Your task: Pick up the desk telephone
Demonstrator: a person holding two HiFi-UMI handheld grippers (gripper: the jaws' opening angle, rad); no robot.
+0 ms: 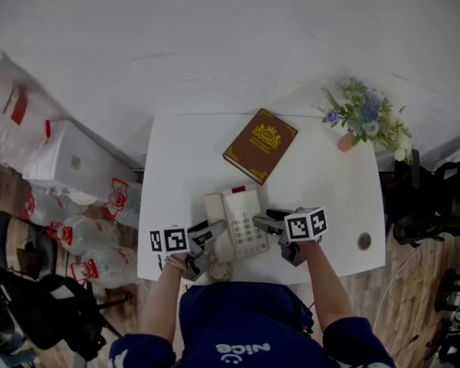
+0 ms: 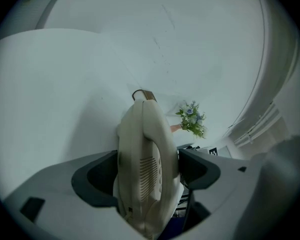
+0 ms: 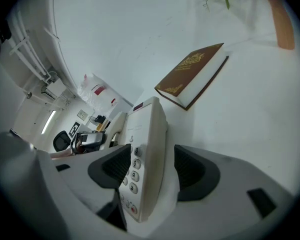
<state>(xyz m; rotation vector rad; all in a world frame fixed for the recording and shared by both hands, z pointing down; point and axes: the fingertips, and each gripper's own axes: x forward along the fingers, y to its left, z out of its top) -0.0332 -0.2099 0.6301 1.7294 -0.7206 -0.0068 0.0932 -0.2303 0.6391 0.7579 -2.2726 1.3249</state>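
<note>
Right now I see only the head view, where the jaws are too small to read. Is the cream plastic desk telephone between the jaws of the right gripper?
Observer: Yes. The right gripper view shows the keypad edge of the cream plastic desk telephone between the open jaws of the right gripper.
Operator: And the other side?
Observer: The left gripper has its jaws open around the cream handset, which fills nearly the whole gap.

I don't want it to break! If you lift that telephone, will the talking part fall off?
It might. The handset seems to just lie on the telephone, so tilting it may slide the handset off. The smooth, hard plastic looks stiff and is probably a bit slippery. The body looks flat and boxy, so it is unlikely to roll.
</note>
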